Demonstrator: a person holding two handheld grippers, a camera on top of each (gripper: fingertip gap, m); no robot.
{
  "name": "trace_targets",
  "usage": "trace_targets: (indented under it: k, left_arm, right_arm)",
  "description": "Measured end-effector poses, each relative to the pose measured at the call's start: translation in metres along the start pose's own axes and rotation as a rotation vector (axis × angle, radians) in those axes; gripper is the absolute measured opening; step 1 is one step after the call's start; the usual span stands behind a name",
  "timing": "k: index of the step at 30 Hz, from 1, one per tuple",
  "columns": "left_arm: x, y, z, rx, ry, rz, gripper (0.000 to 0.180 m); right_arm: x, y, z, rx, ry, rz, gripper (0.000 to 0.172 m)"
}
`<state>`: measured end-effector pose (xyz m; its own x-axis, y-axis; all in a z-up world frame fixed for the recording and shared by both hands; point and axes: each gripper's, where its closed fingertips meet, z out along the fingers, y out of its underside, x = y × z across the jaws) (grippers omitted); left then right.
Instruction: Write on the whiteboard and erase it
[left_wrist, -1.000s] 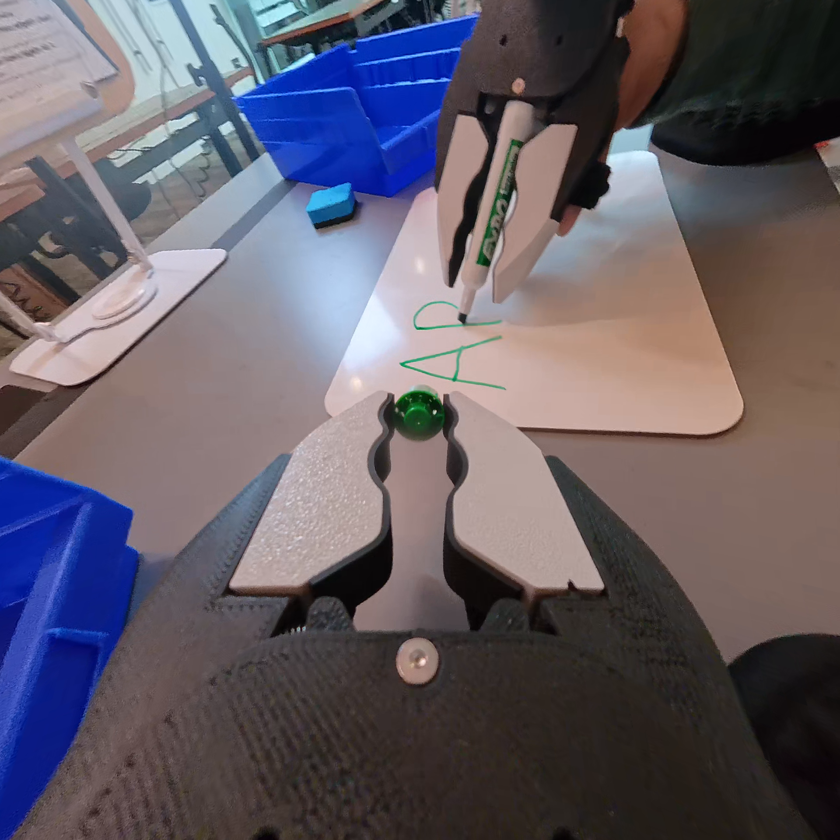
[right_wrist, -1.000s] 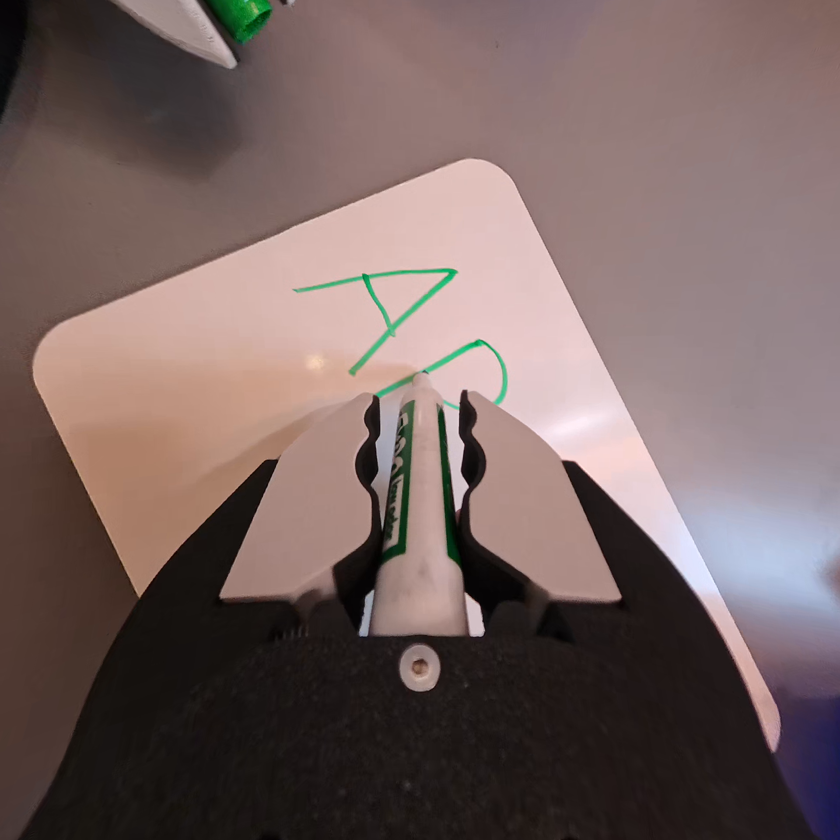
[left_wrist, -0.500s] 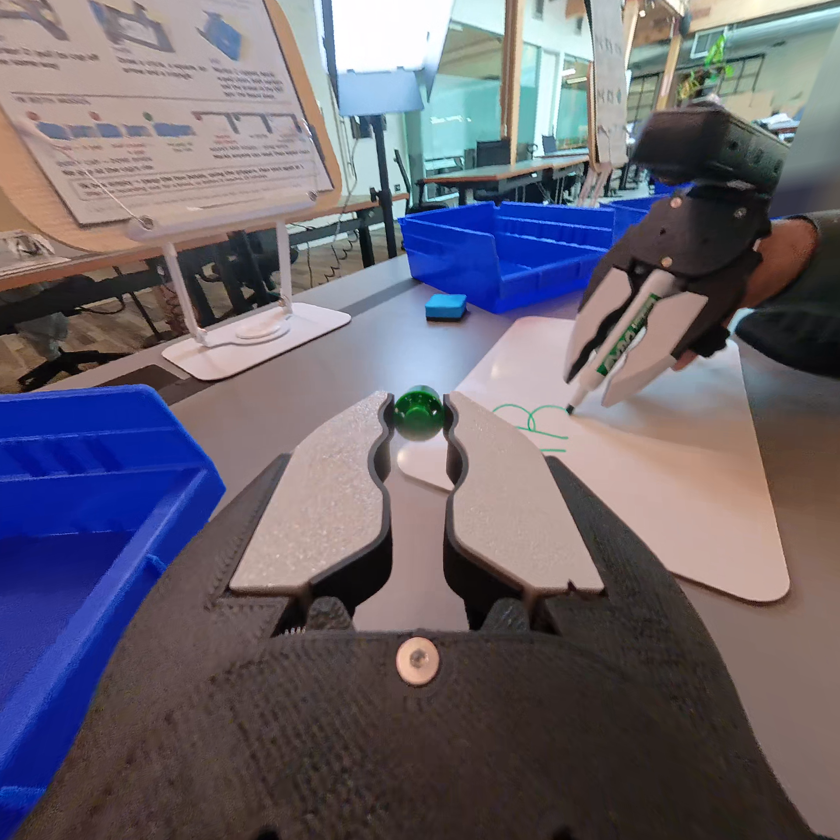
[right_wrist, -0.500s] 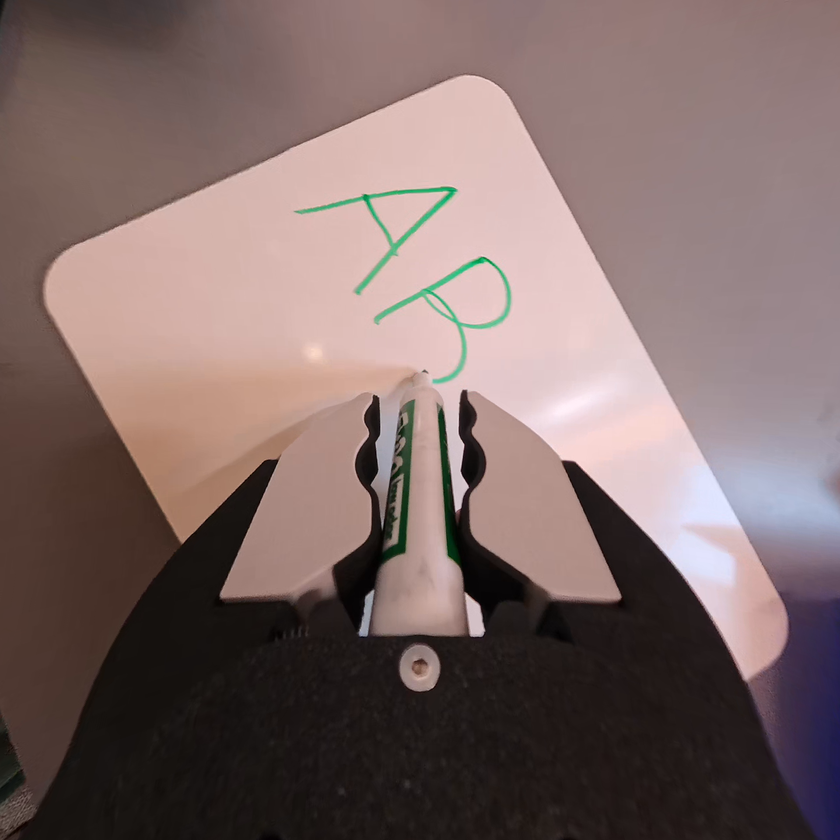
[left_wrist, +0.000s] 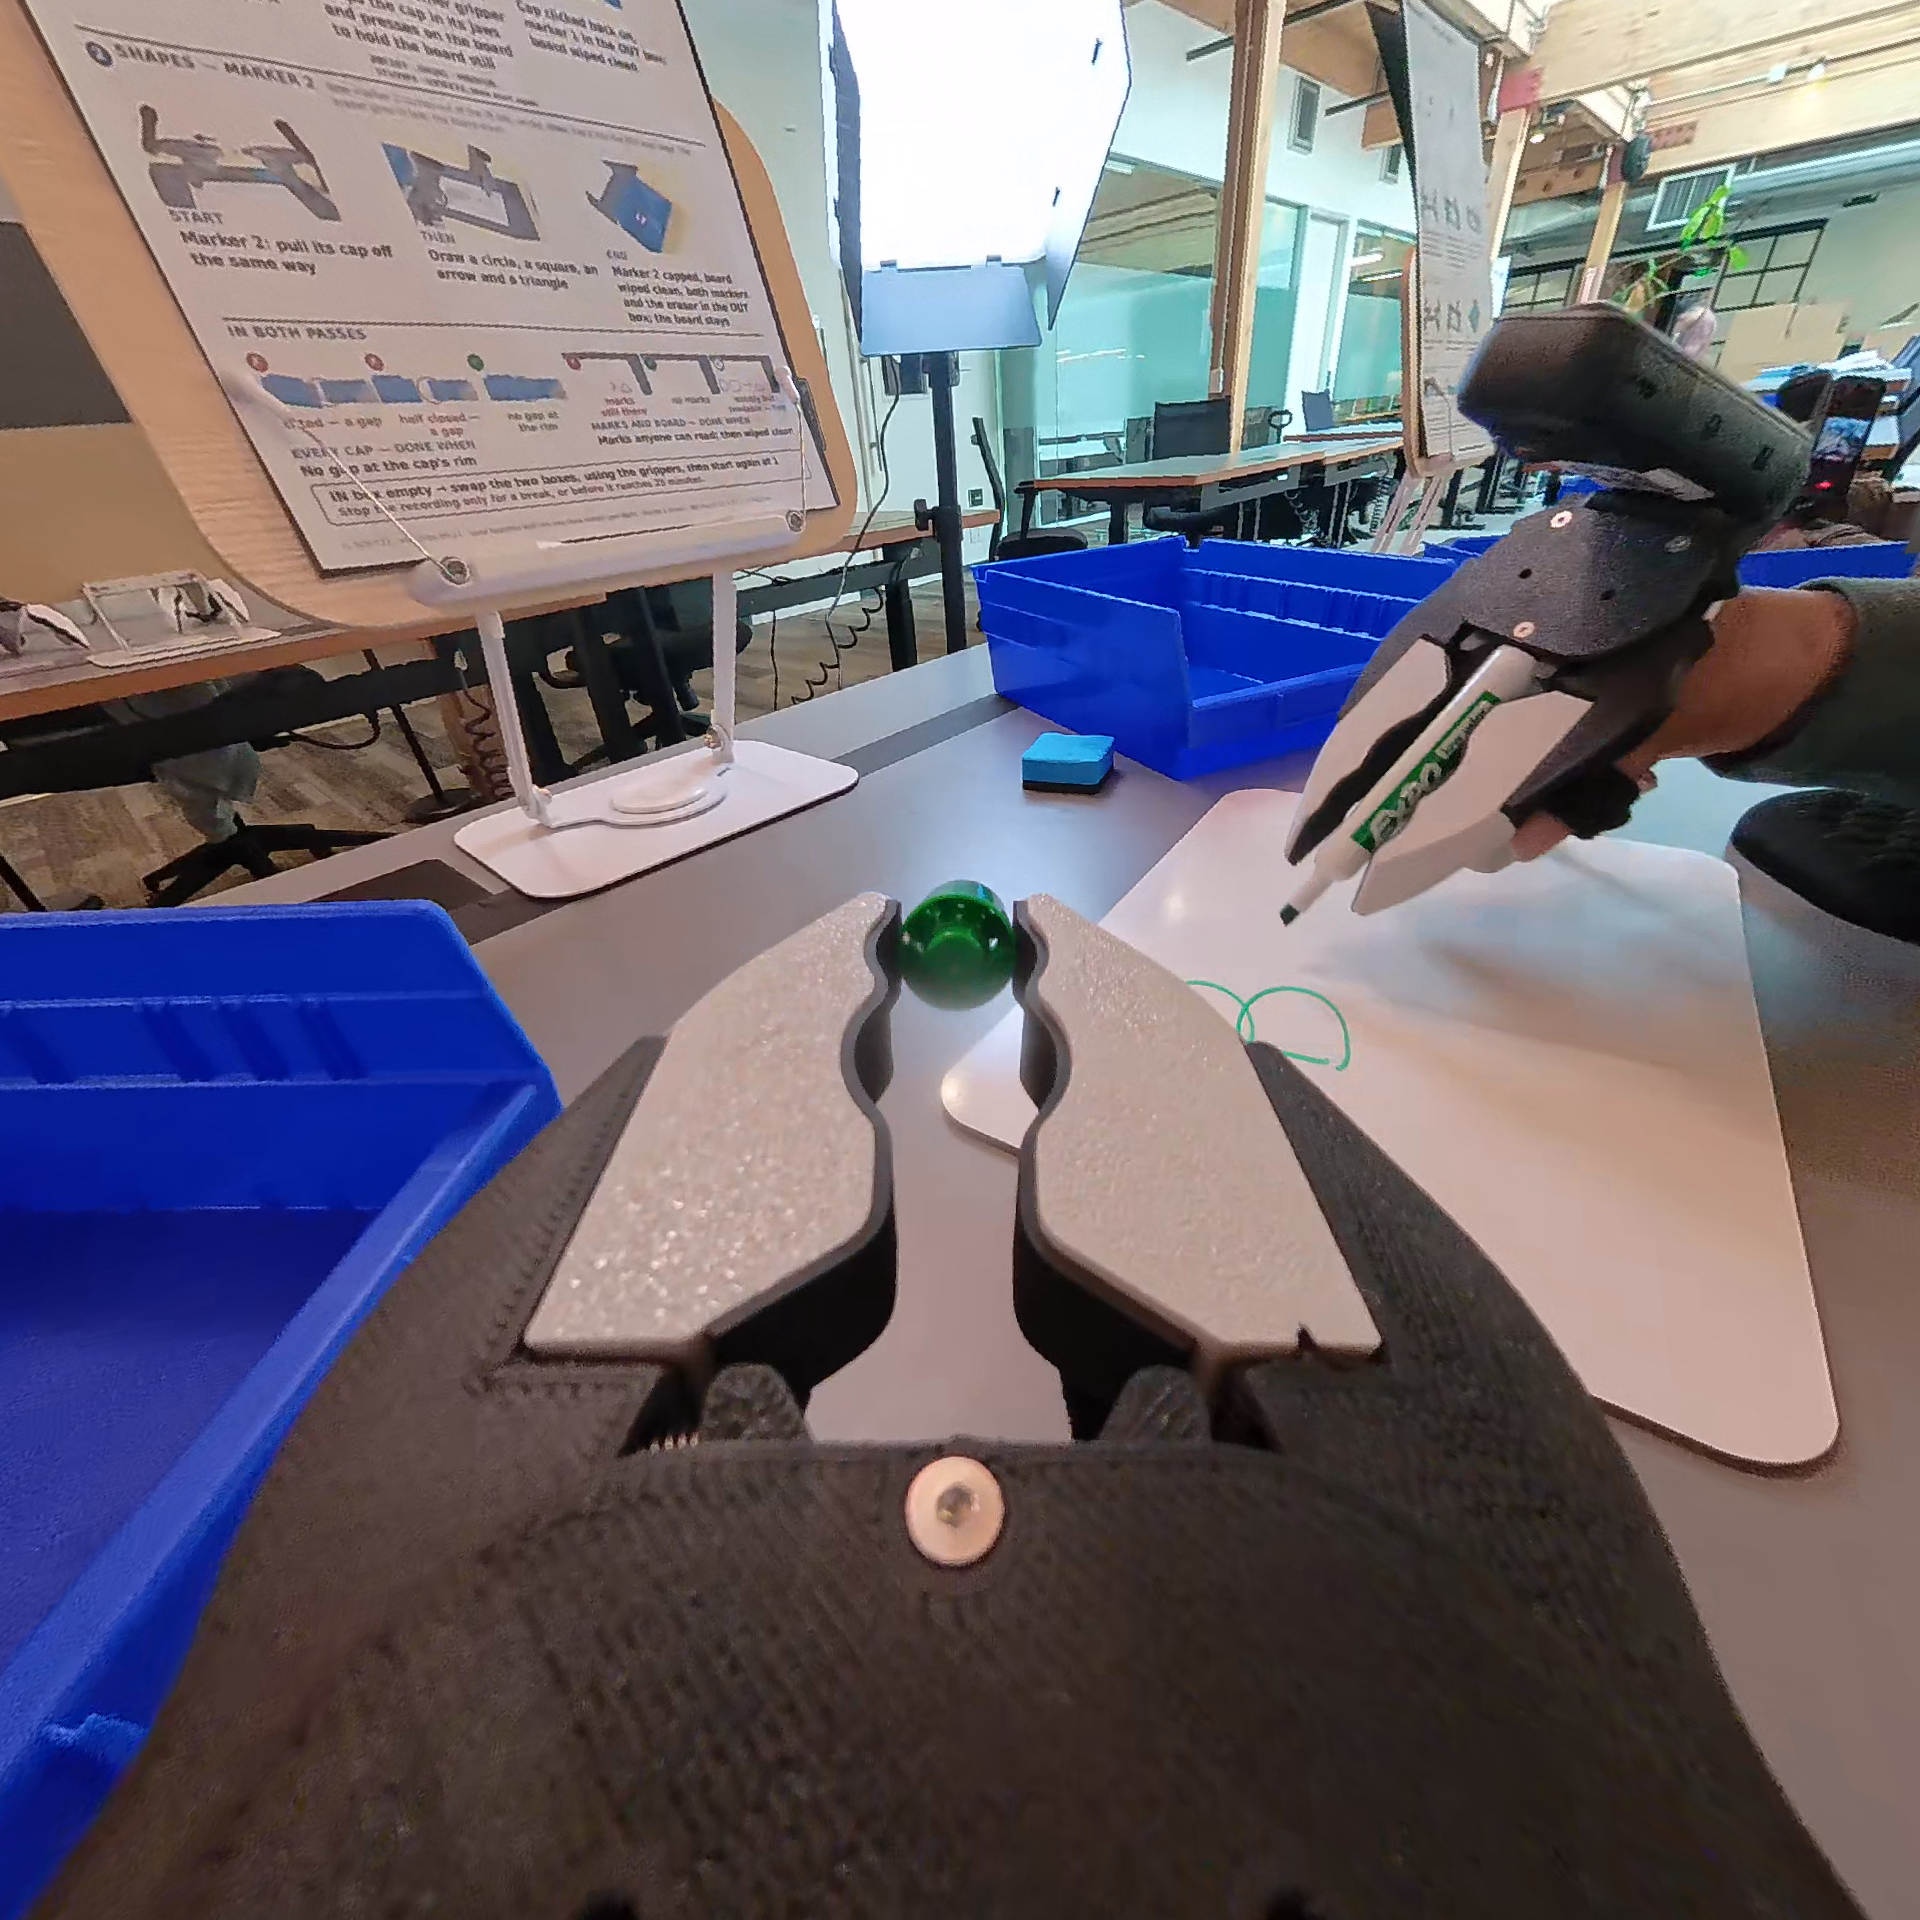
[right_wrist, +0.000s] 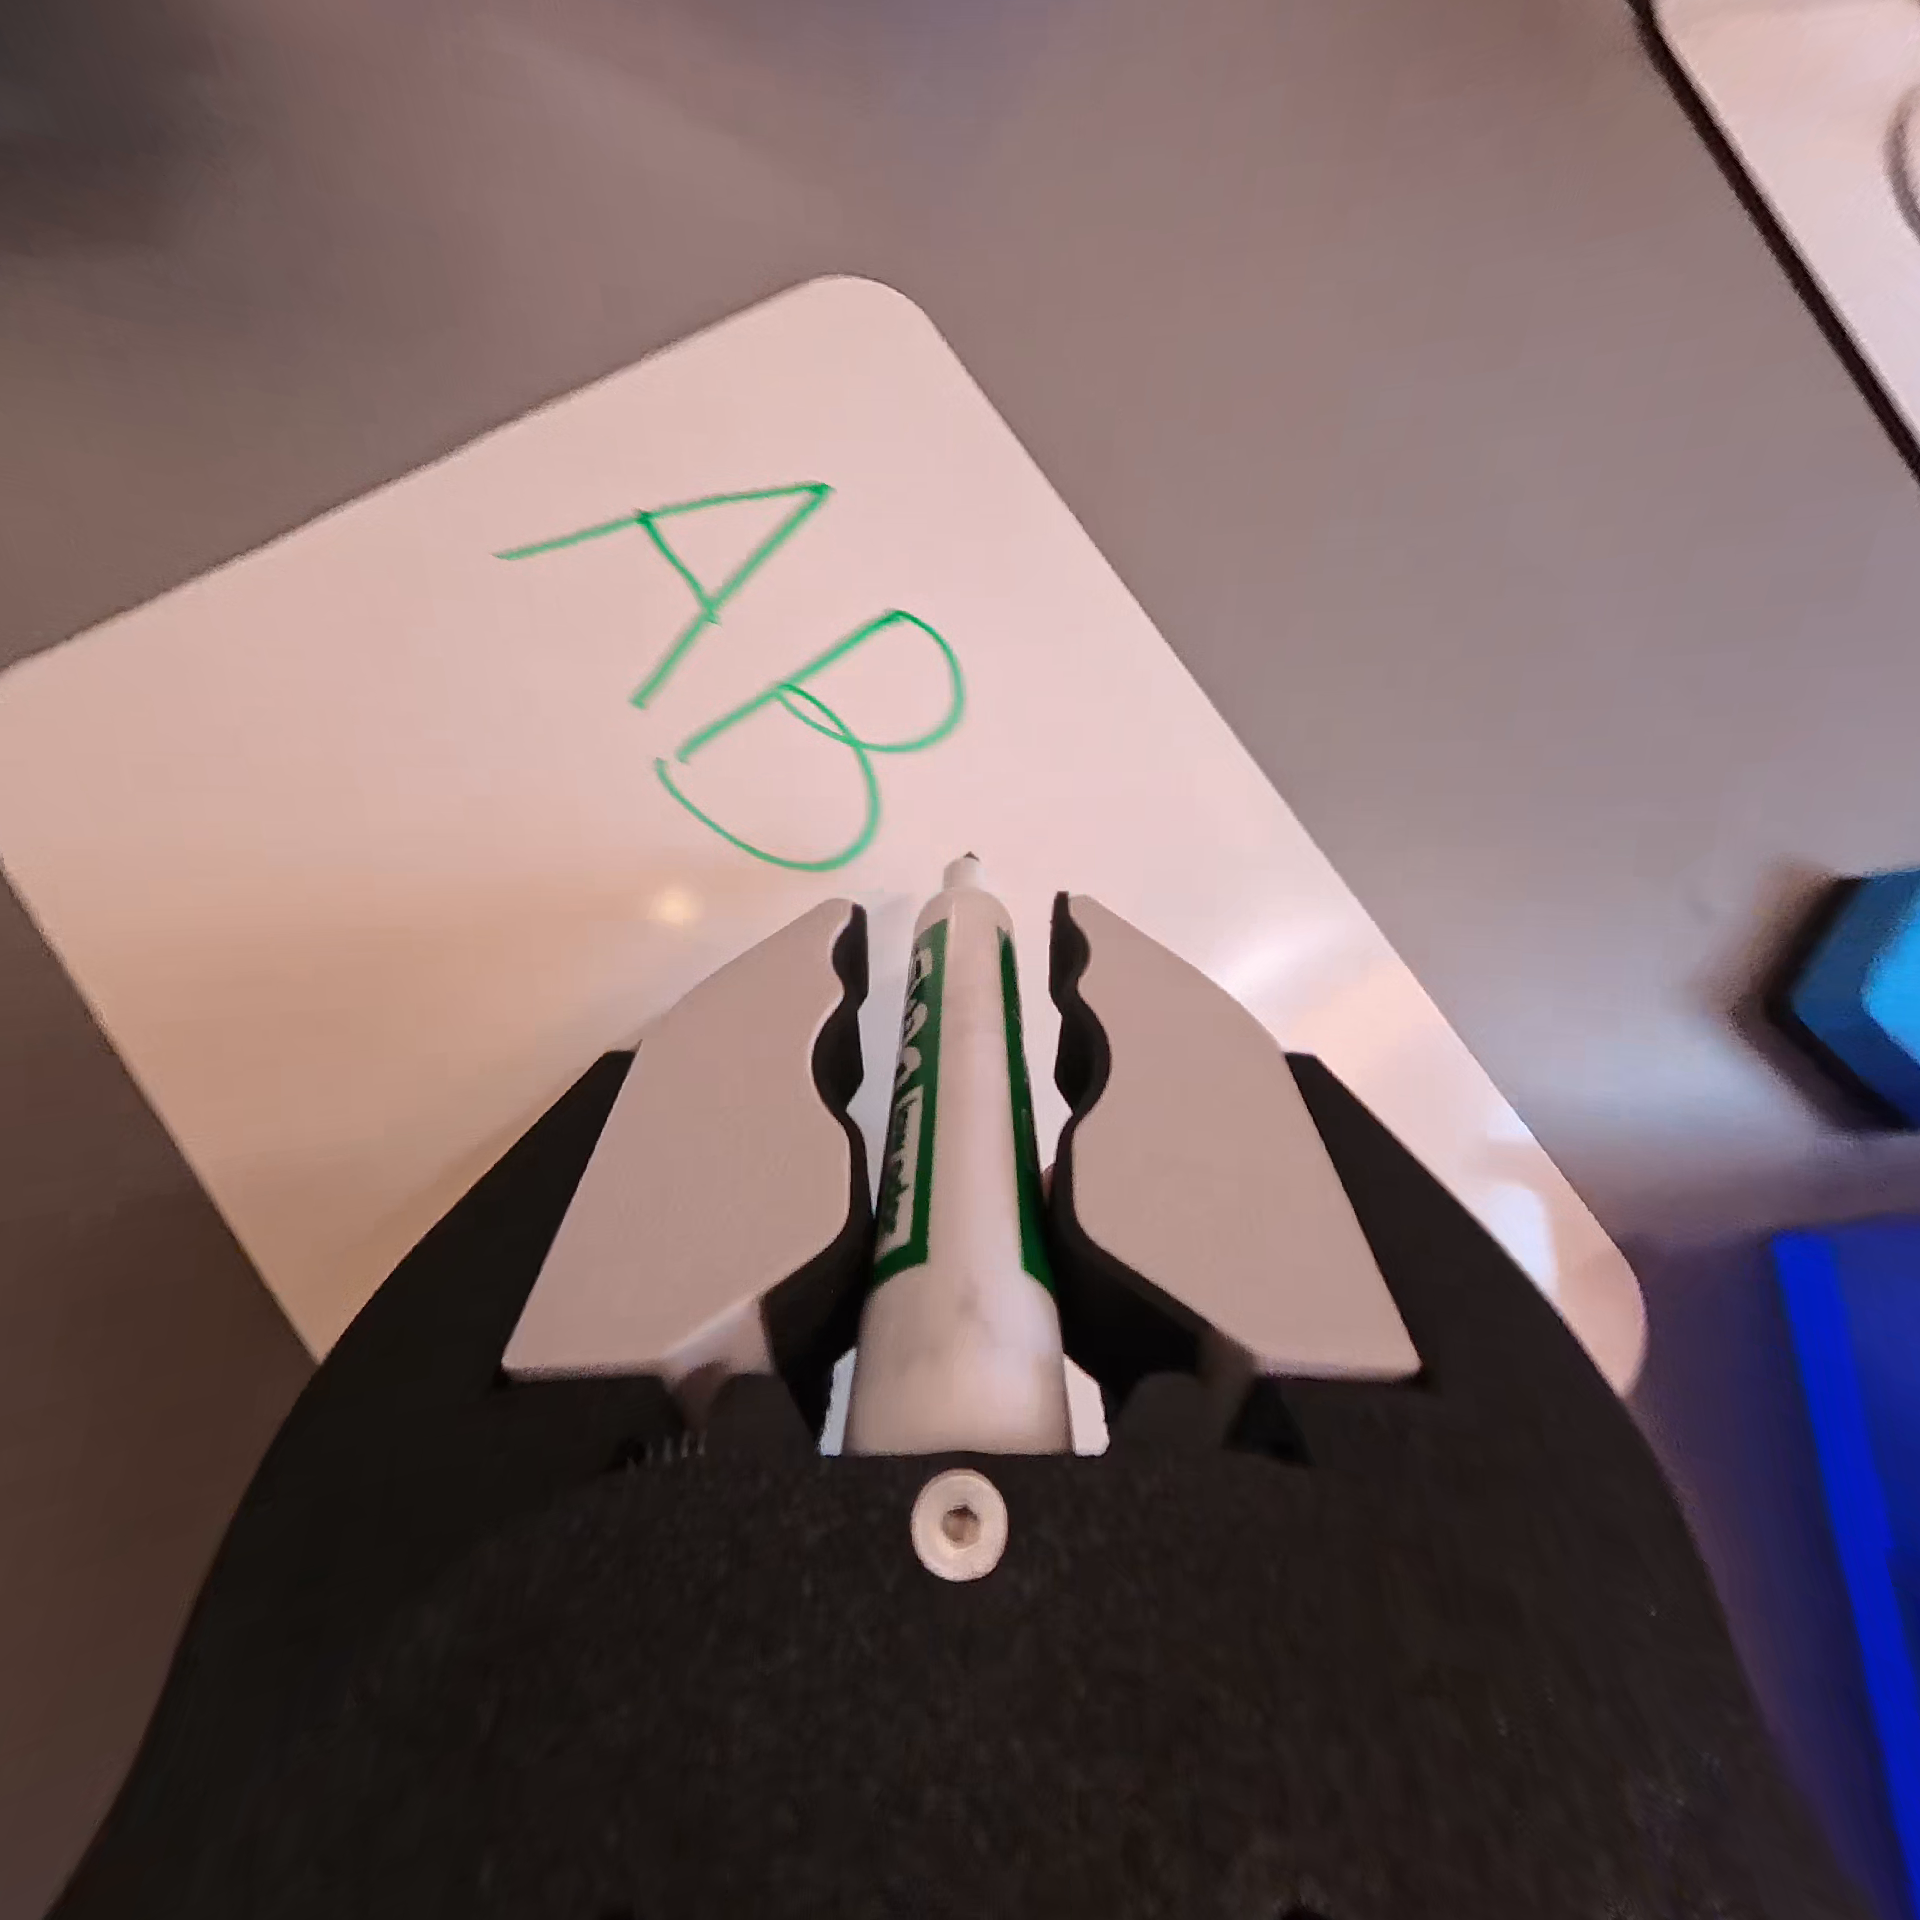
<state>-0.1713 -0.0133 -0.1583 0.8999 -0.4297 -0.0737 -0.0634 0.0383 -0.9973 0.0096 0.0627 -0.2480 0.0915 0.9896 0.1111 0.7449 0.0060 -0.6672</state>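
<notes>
The right claw (right_wrist: 956, 914) grips a green dry-erase marker (right_wrist: 961, 1164) by its barrel, tip just above the whiteboard (right_wrist: 312, 831), which lies flat on the grey table (left_wrist: 727, 883). The left claw (left_wrist: 956, 940) is closed on the green cap (left_wrist: 956, 940). The marker looks light, stiff and smooth, so it is best held mid-barrel. The blue eraser (left_wrist: 1068, 762), probably soft, waits near the table's far edge.

Marker (right_wrist: 961, 1164) over green-lettered whiteboard (right_wrist: 343, 831)
</notes>
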Motion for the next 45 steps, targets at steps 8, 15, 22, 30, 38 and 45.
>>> trace_targets:
  k: [8, 15, 22, 30, 38, 45]
  left_arm:
    - [0.001, 0.002, 0.0, -0.009, 0.012, 0.0, 0.02]
    - [0.002, 0.004, 0.001, -0.018, 0.02, -0.001, 0.02]
    - [0.003, 0.004, 0.001, -0.022, 0.025, -0.002, 0.02]
    - [0.004, 0.003, 0.001, -0.02, 0.031, 0.003, 0.02]
    - [0.005, 0.004, 0.001, -0.027, 0.038, 0.001, 0.02]
    - [0.005, 0.005, 0.001, -0.031, 0.041, -0.002, 0.02]
  right_arm:
    - [0.028, 0.011, 0.006, -0.022, 0.038, 0.051, 0.035]
    - [0.032, 0.01, 0.009, -0.042, 0.041, 0.044, 0.035]
    - [0.036, 0.011, 0.011, -0.058, 0.046, 0.048, 0.035]
    - [0.037, 0.01, 0.017, -0.074, 0.04, 0.043, 0.035]
    - [0.016, -0.003, 0.027, -0.069, -0.015, 0.001, 0.035]
    - [-0.016, 0.006, 0.013, -0.091, -0.071, -0.024, 0.035]
